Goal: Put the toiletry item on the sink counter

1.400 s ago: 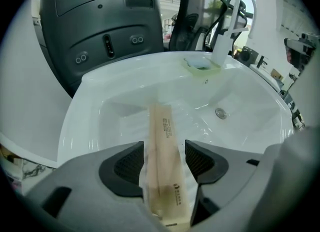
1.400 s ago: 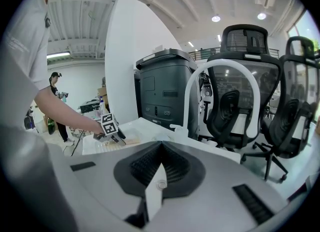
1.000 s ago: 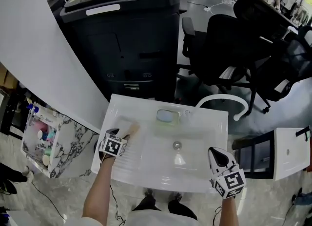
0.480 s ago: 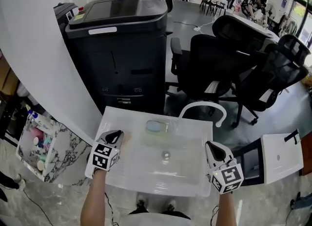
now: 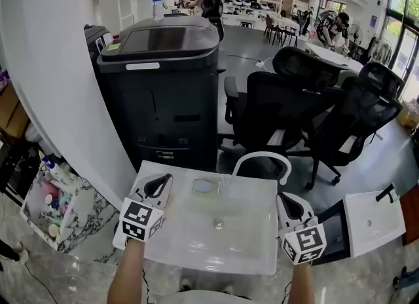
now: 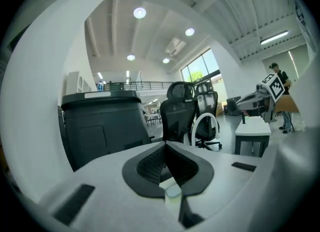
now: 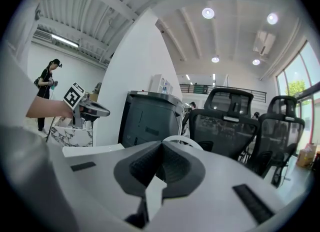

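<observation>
The white sink counter [image 5: 258, 247] lies below me, with a drain [image 5: 218, 223] in its basin. A small pale green and blue toiletry item [image 5: 205, 187] rests on the back rim, between the two grippers. My left gripper [image 5: 163, 179] hovers over the counter's left side, left of the item and apart from it. Its jaws [image 6: 165, 145] meet, and nothing is held between them. My right gripper [image 5: 288, 199] hangs at the counter's right edge, also shut [image 7: 161, 143] and empty. The right gripper view shows the left gripper [image 7: 92, 108] held up in a hand.
A tall black copier [image 5: 163, 86] stands right behind the sink. Black office chairs [image 5: 288, 106] and a white arched frame [image 5: 262, 162] crowd the back right. A marbled cart [image 5: 55, 208] with bottles is at the left, a small white table [image 5: 373, 214] at the right. People stand far back.
The head view has tilted up from the sink toward the room. A tan thing seen at the left gripper's tip a second ago no longer shows. Both grippers stay over the counter's sides.
</observation>
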A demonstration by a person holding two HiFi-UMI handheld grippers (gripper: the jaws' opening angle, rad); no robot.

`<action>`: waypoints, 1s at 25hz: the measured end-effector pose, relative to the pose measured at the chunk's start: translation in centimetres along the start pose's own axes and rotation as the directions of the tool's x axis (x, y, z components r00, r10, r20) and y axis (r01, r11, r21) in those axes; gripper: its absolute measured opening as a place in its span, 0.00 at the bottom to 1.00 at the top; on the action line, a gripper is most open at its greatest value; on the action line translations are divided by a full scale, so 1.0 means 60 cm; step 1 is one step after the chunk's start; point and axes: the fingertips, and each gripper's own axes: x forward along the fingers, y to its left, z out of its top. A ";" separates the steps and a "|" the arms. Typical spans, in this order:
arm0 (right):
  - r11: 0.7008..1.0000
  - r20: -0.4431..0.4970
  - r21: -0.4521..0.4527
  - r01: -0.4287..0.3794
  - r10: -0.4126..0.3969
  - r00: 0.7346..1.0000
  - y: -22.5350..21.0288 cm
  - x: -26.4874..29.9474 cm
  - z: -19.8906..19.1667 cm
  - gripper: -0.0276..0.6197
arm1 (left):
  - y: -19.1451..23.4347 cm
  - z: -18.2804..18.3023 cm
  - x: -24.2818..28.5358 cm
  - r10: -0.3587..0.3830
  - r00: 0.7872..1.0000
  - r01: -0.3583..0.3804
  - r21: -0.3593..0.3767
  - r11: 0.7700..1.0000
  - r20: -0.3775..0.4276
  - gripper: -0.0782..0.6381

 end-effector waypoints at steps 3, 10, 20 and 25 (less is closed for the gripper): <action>1.000 0.031 -0.015 0.015 -0.014 0.999 -0.004 -0.012 0.026 0.04 | -0.006 0.045 -0.012 0.000 0.999 -0.001 0.016 1.000 0.052 0.12; 0.998 0.078 -0.058 0.034 -0.029 0.997 -0.003 -0.034 0.074 0.04 | -0.030 0.105 -0.036 -0.015 0.992 0.007 0.062 0.998 0.125 0.12; 0.997 0.077 -0.058 0.044 -0.040 0.996 0.001 -0.035 0.081 0.04 | -0.030 0.114 -0.048 -0.002 0.992 -0.008 0.082 0.997 0.124 0.12; 0.998 0.074 -0.051 0.040 -0.036 0.997 0.005 -0.034 0.077 0.04 | -0.024 0.110 -0.051 0.010 0.993 -0.019 0.076 0.997 0.117 0.12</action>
